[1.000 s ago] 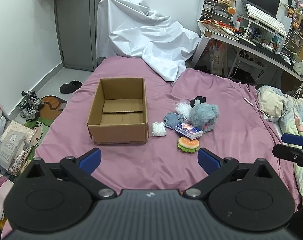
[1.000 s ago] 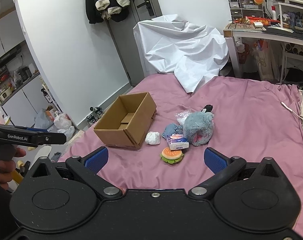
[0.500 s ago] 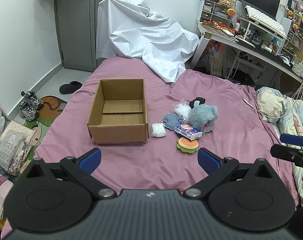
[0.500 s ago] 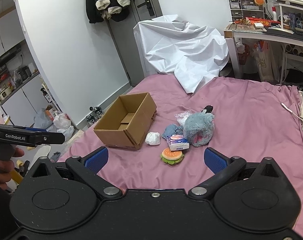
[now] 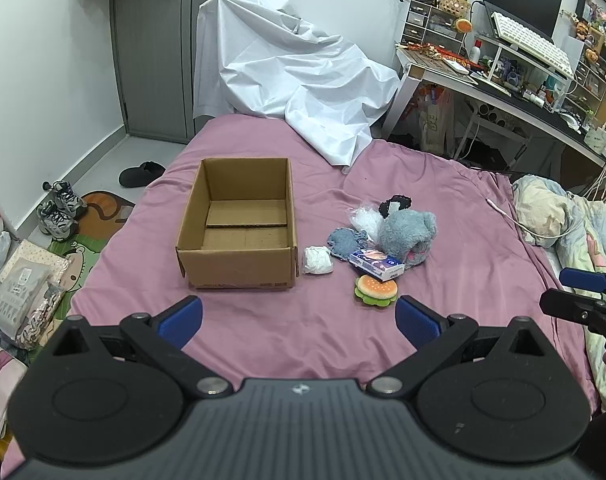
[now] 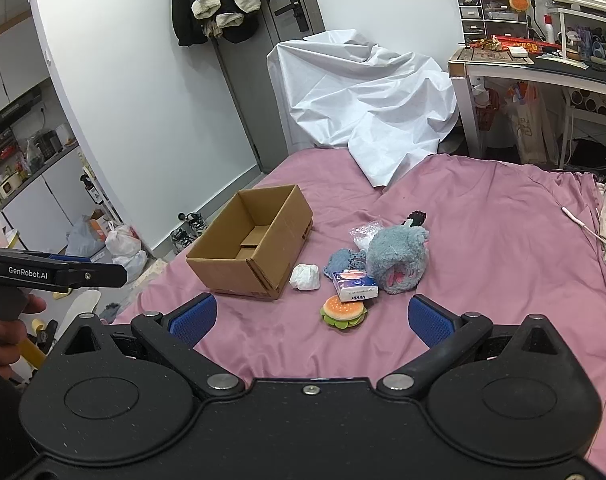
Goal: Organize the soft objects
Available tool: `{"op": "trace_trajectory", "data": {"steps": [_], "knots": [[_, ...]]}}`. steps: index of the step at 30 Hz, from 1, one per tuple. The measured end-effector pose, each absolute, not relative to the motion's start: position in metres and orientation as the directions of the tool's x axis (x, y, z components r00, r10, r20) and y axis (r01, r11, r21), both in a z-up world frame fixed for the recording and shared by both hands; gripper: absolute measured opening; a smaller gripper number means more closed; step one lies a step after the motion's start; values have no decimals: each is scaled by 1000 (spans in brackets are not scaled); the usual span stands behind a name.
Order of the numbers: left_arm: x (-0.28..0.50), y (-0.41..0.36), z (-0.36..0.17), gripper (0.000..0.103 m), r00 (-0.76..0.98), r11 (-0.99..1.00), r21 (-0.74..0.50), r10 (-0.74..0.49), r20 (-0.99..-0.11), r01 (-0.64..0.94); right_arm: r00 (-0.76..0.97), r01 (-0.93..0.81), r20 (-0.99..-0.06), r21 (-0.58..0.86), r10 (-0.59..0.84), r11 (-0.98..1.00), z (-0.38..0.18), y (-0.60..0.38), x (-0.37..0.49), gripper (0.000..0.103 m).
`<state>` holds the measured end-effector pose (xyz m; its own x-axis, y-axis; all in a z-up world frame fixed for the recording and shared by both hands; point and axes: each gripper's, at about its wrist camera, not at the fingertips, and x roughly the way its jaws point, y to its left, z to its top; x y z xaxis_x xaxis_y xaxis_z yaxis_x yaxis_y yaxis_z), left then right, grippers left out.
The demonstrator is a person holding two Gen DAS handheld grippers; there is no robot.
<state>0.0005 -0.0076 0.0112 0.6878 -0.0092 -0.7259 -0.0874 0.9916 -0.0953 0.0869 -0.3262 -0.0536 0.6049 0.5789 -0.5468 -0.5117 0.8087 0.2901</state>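
Nothing is picked yet; start the first grab. Bed (image 5: 443,208): pink sheet, wrinkled, soft, so press lightly or you'll pinch fabric. Box (image 5: 239,220): open cardboard, rigid, empty, left of the pile. Plush (image 5: 409,232): grey-blue, fuzzy, bulky; take it first, squeeze mid-body, drop in the box. Tissue pack (image 5: 377,264): flat, slick wrap, leaning on the plush. Burger toy (image 5: 377,290): round, squishy, nearest you. White wad (image 5: 318,260): crumpled, just beside the box. Left gripper (image 5: 299,316) and right gripper (image 6: 309,316): both spread wide, holding nothing, well short of the pile.
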Motion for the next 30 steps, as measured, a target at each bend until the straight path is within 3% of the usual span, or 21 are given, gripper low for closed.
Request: {"op": "trace_trajectory", "data": {"steps": [30], "knots": [[10,-11,-2,102,682,989,-106,-10,-731,-99,602,-492,-551,314,578,812,-68,-332,96,103]]}}
